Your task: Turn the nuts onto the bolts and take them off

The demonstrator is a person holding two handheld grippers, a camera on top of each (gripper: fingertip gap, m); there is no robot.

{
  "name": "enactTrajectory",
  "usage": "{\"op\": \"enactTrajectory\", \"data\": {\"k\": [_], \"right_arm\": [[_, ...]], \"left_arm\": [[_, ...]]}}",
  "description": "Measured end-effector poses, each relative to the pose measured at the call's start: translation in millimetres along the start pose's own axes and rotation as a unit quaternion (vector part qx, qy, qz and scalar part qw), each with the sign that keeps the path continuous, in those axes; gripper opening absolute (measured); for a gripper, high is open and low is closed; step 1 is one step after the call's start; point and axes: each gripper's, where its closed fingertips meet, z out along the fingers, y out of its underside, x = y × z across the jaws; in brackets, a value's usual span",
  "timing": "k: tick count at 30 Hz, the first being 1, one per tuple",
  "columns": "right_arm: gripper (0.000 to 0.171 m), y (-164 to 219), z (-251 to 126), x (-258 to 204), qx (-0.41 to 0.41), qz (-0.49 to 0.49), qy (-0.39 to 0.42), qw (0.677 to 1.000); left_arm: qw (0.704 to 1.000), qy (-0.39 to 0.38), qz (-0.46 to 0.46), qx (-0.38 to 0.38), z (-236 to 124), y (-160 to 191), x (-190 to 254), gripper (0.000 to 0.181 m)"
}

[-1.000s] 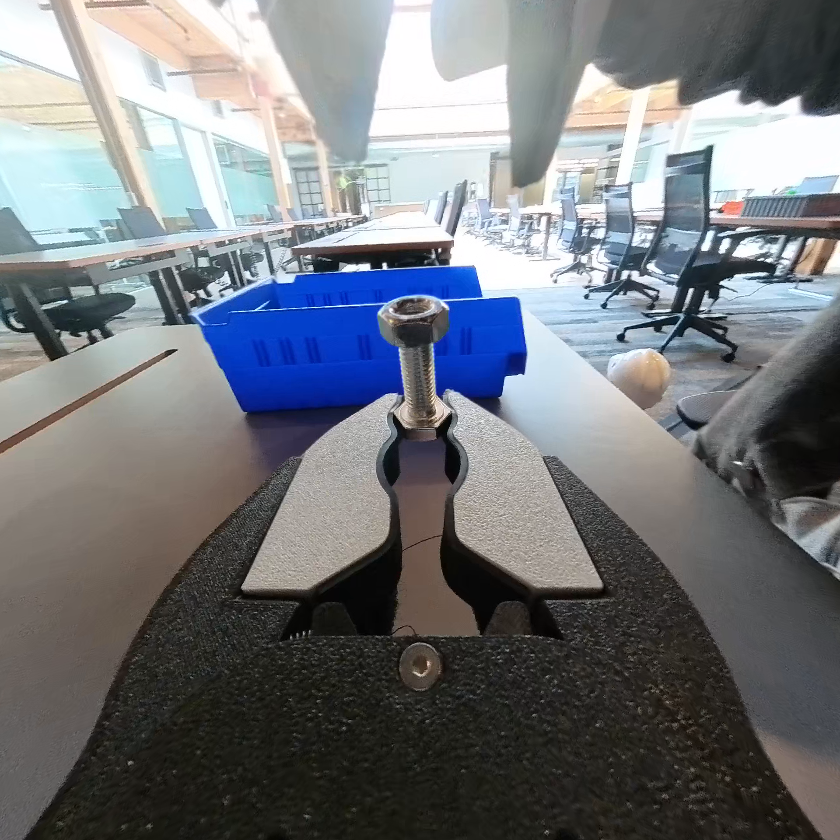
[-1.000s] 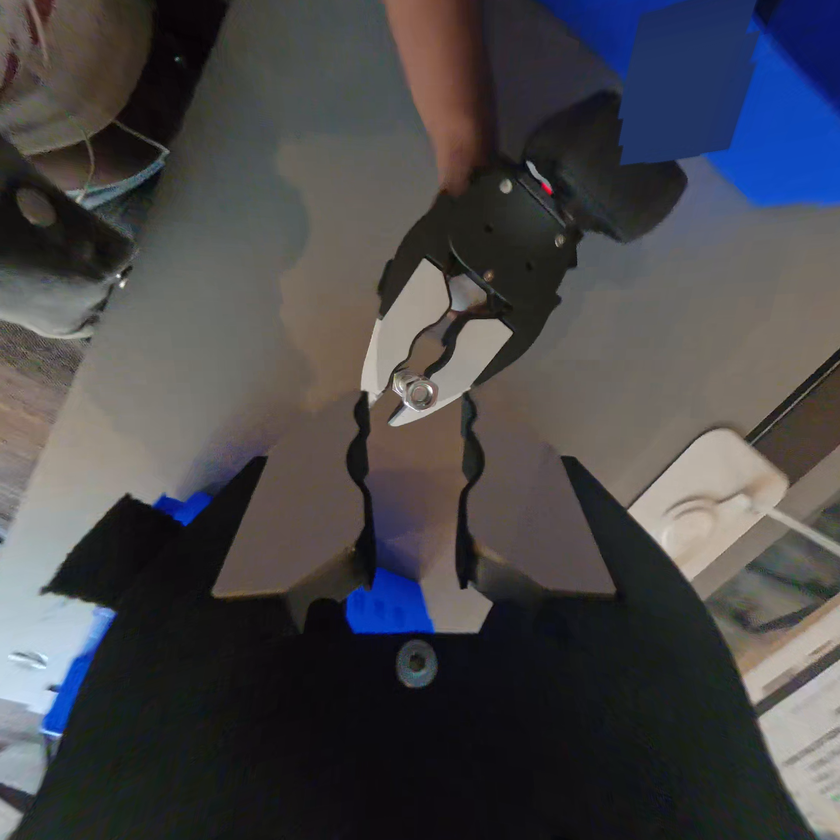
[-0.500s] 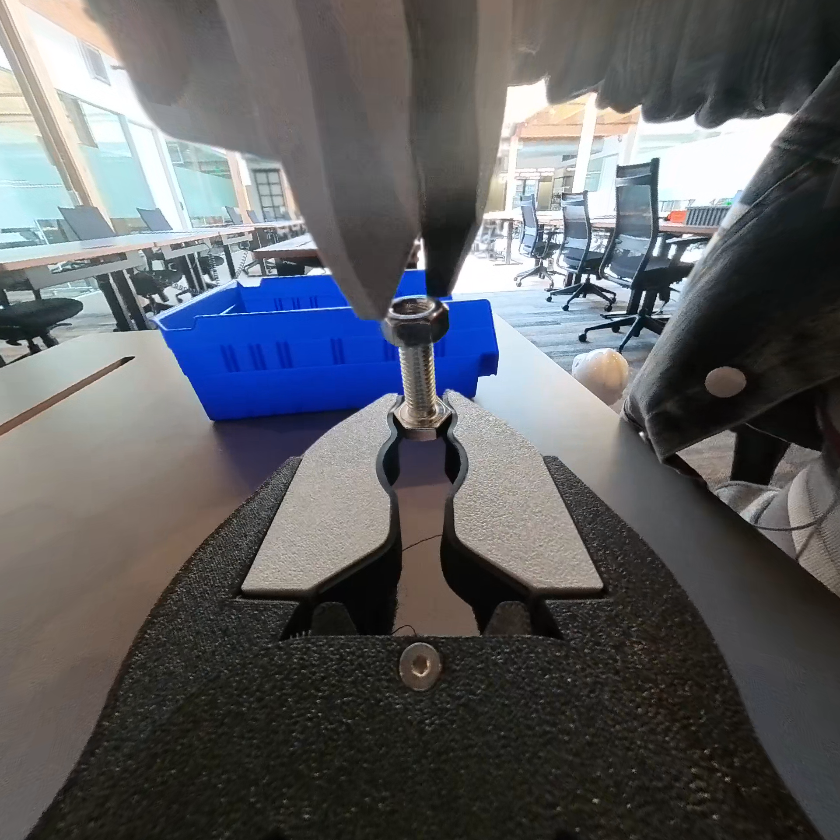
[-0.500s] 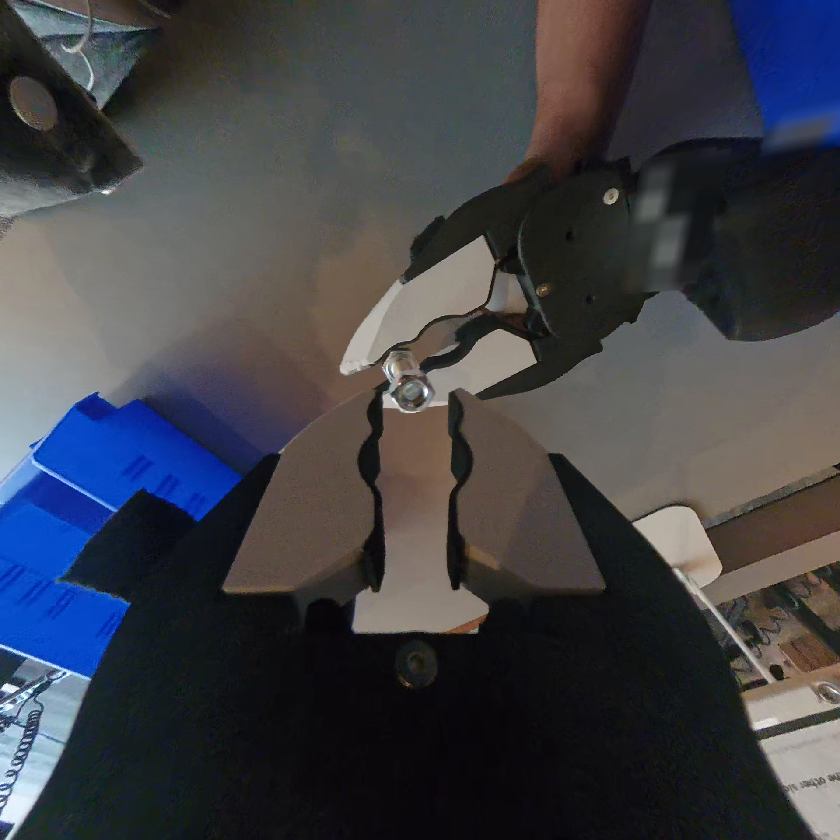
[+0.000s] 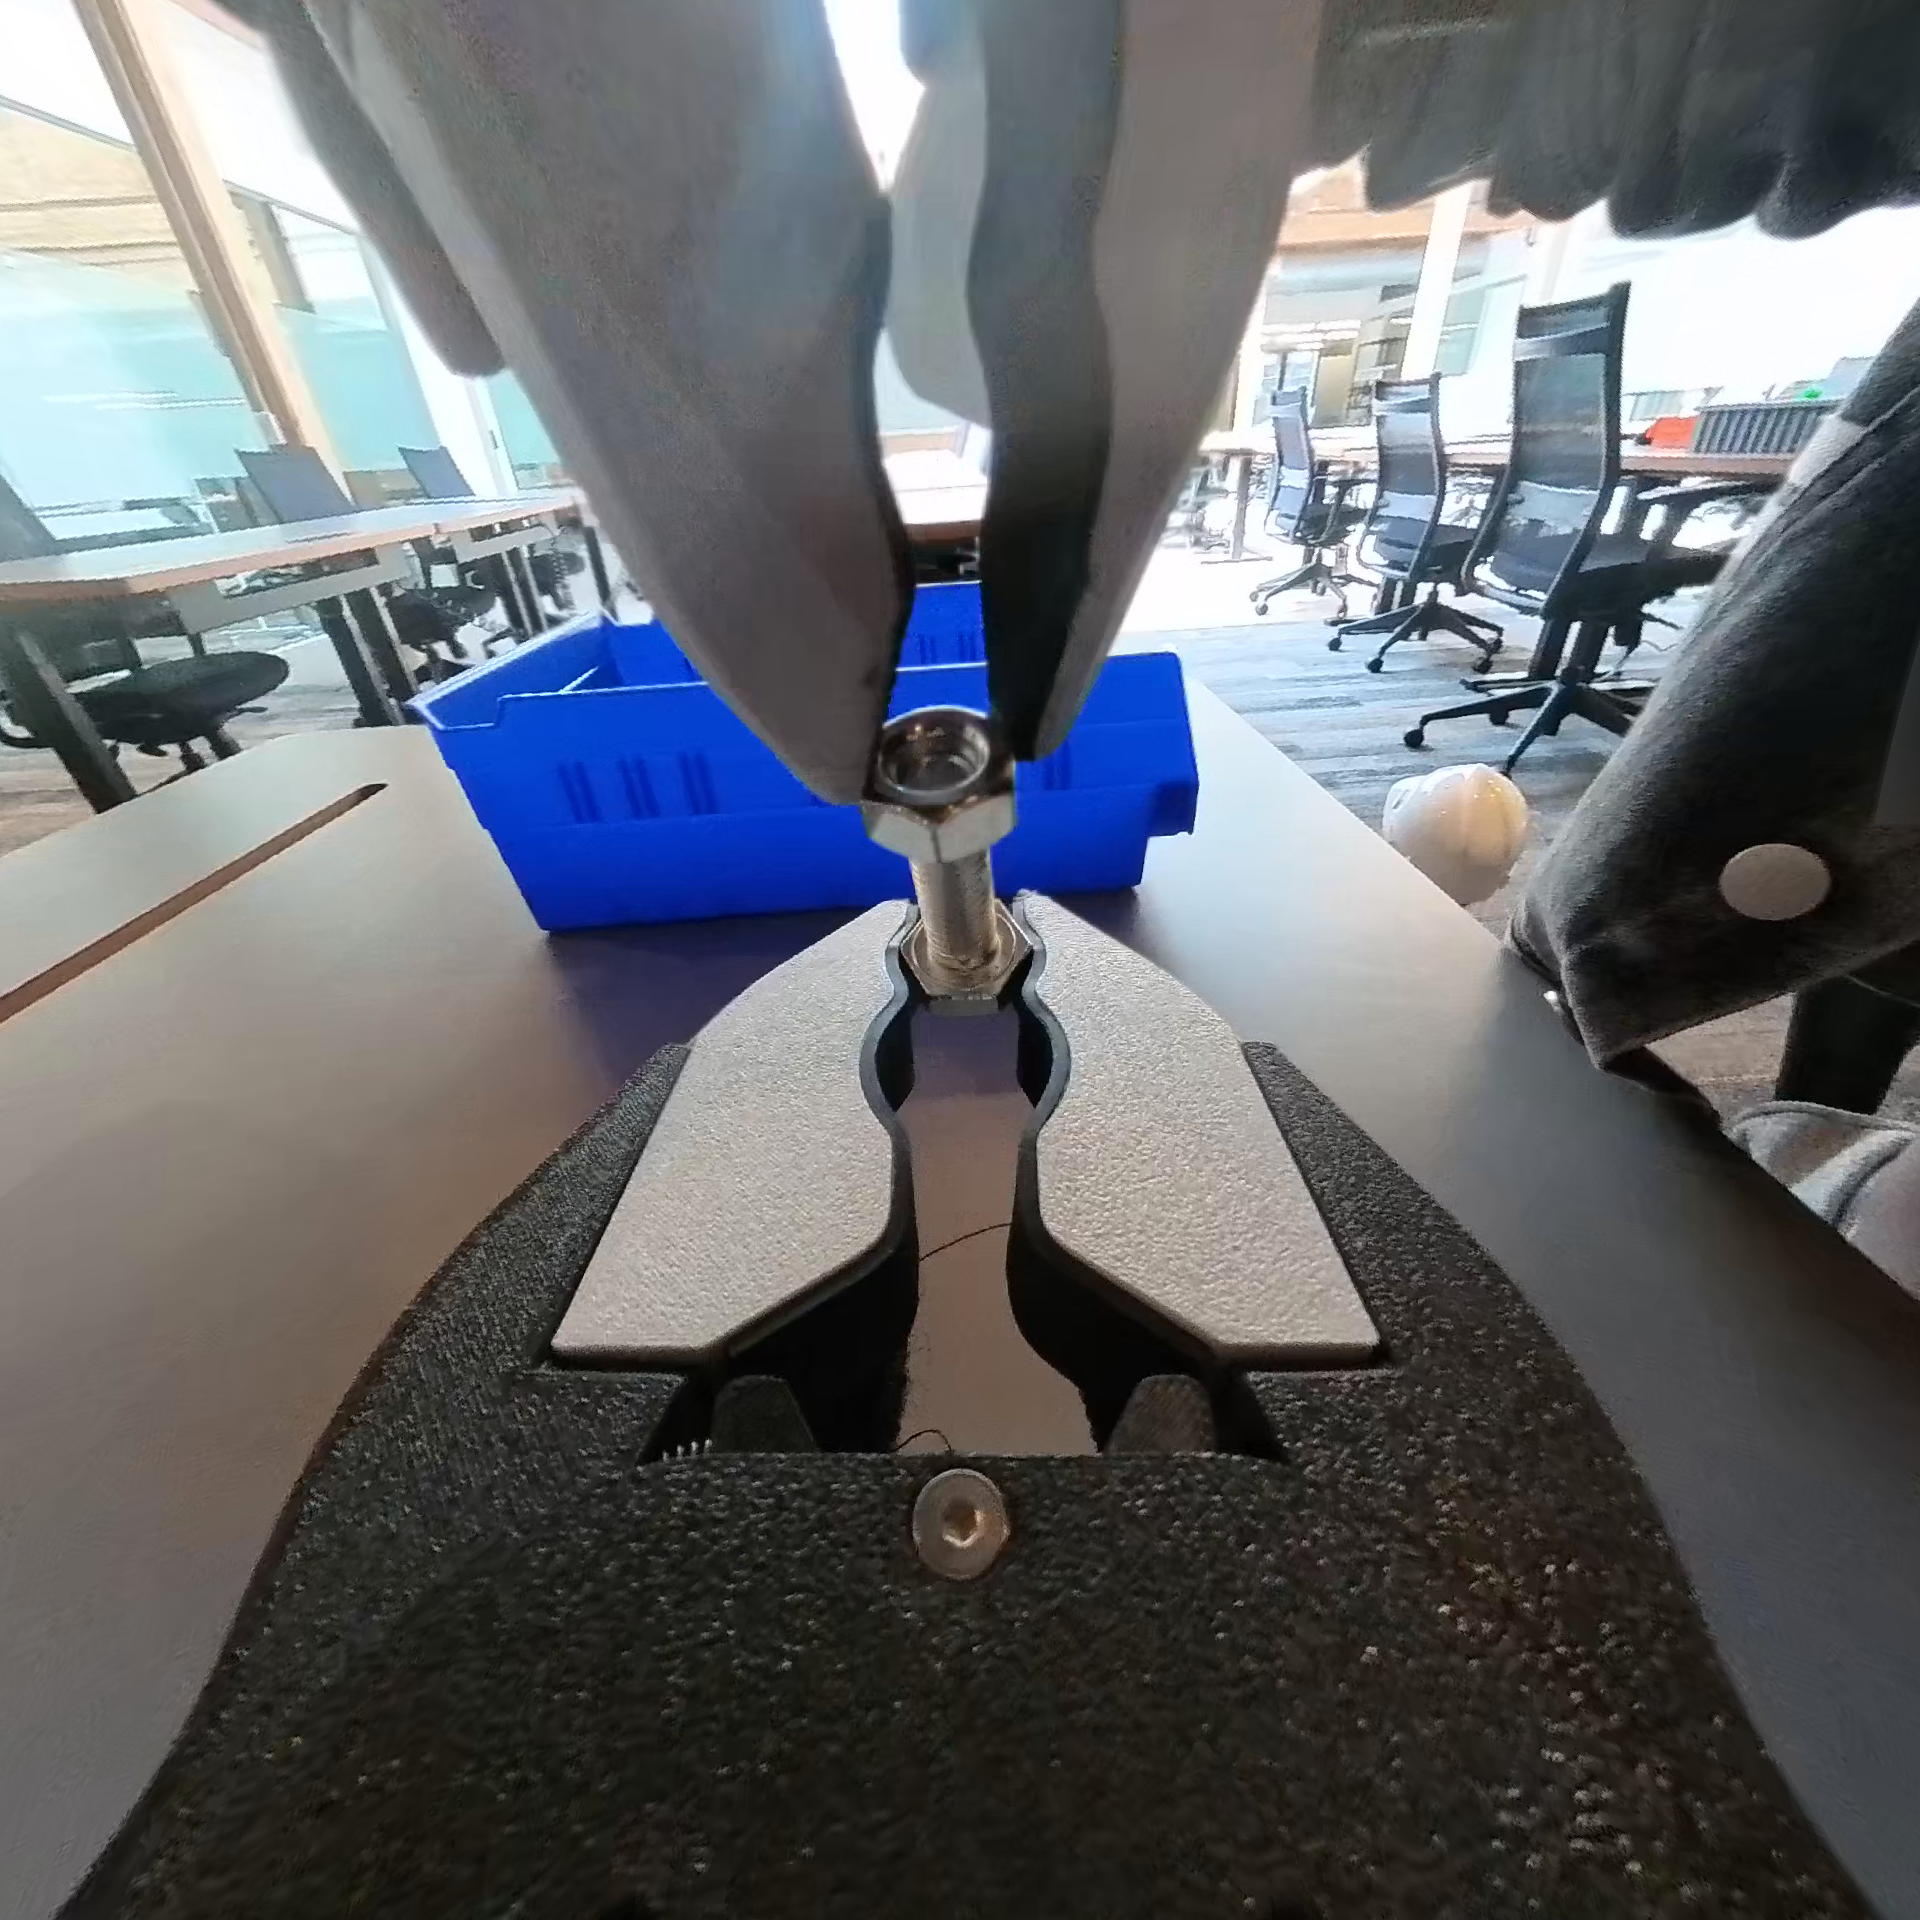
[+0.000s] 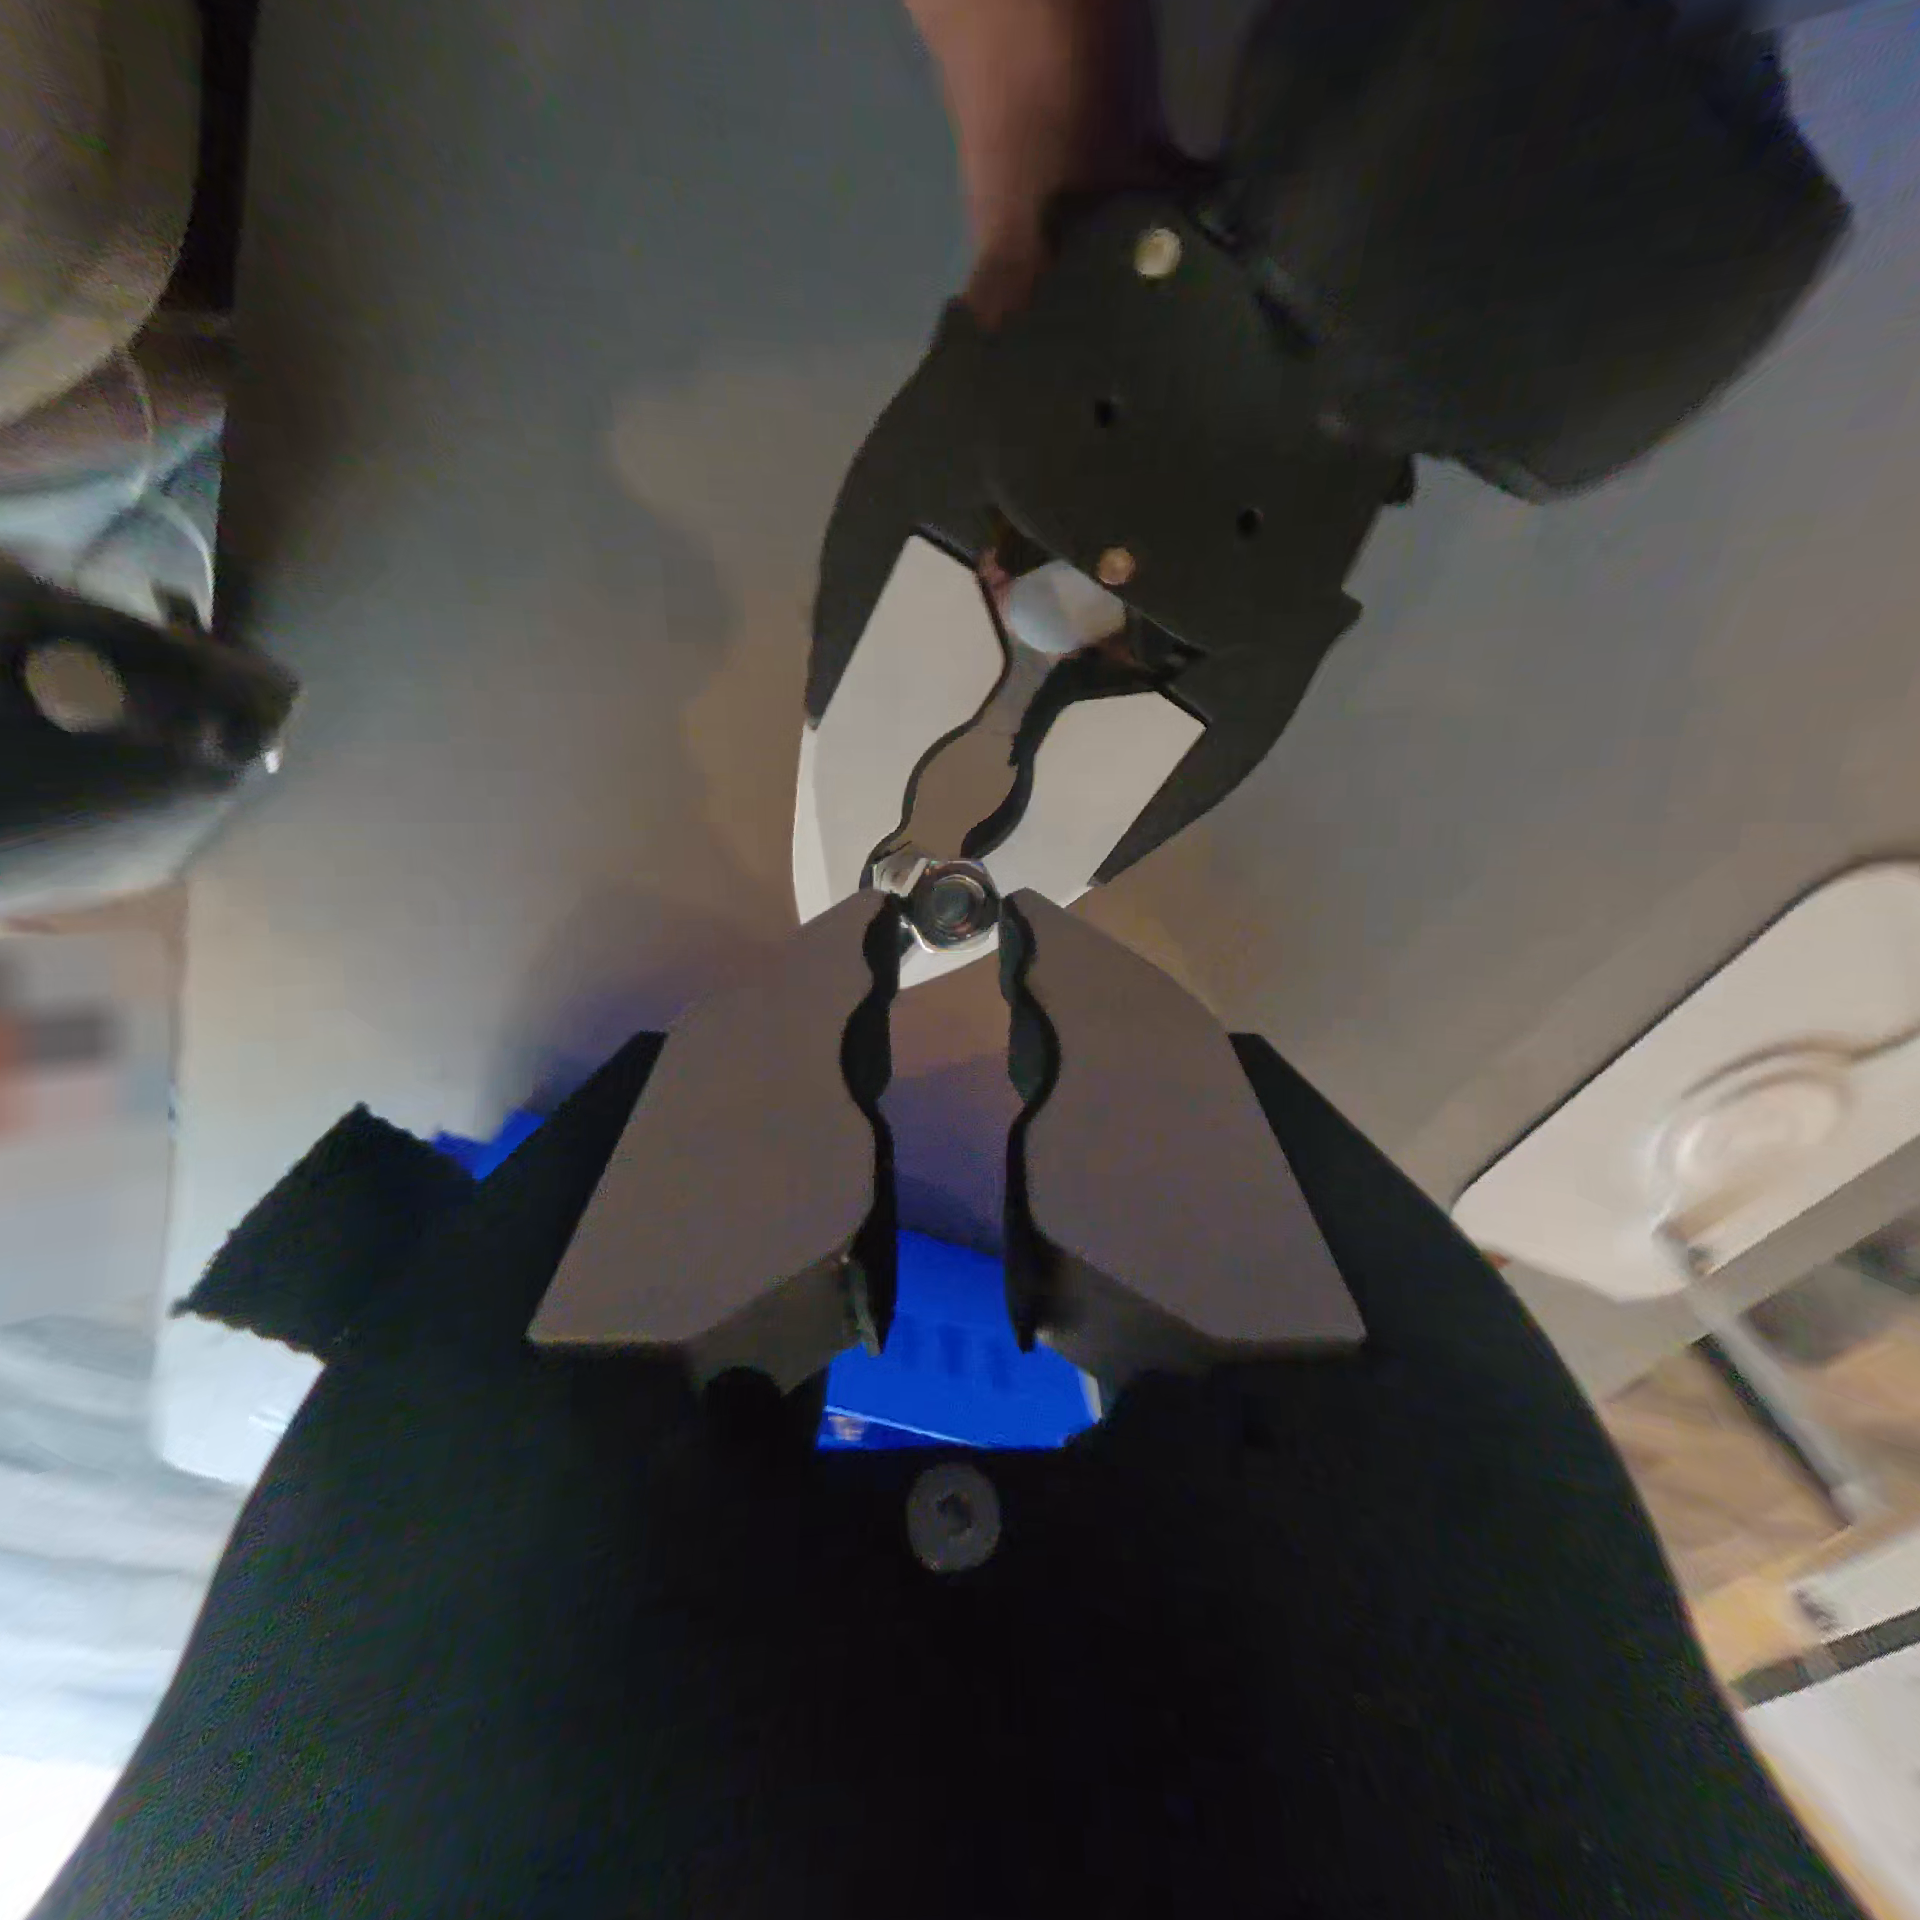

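Over the dark table [image 5: 260,1091], left gripper [image 5: 964,940] is clamped on the hex head of the bolt [image 5: 956,904], shank standing upright w/ a nut [image 5: 938,795] at its top end. Right gripper [image 5: 940,727] comes down from 12 o'clock in left wrist view, its two tips closed on the nut's flanks, one each side. In right wrist view the same nut [image 6: 940,914] sits pinched between the right gripper's [image 6: 940,914] tips at centre, w/ the left gripper [image 6: 935,852] reaching in from approx 1 o'clock, a hand behind it. Blue bin [image 5: 727,821] sits on the table just behind the bolt, at 11 o'clock from it. A white rounded object [image 5: 1455,842] shows at 3 o'clock past the table edge. Dark sleeve [image 5: 1714,883] w/ a snap button is at far right.
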Motion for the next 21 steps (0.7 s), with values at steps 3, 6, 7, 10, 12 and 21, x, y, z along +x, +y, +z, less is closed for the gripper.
{"op": "enactTrajectory", "data": {"k": [3, 6, 7, 10, 12, 21], "right_arm": [[0.017, -0.7, 2.7, 4.5, 0.005, 0.139, 0.022, 0.99], [0.018, -1.6, 6.3, 6.5, 0.02, 0.247, 0.028, 0.968], [0.018, -2.1, 7.4, 6.3, 0.023, 0.256, 0.029, 0.966], [0.039, -1.1, 10.6, 4.0, 0.016, 0.253, 0.026, 0.967], [0.05, -0.8, 9.3, 5.3, 0.013, 0.222, 0.024, 0.975], [0.06, -12.1, -18.9, 16.3, 0.159, 0.186, 0.036, 0.969]], "left_arm": [[1.0, -0.009, -0.002, 0.0, -0.5, 0.3, -2.8, 0.015], [1.0, -0.012, -0.003, -0.001, -0.1, 0.4, -3.6, 0.015], [1.0, -0.011, 0.0, -0.002, 0.3, 0.8, -2.8, 0.015], [1.0, -0.011, 0.003, -0.001, 0.2, 1.3, -2.3, 0.015], [1.0, -0.006, 0.003, -0.002, 0.5, 1.4, -1.3, 0.015], [1.0, 0.0, 0.0, 0.003, -0.3, 0.2, -0.3, 0.015]]}}
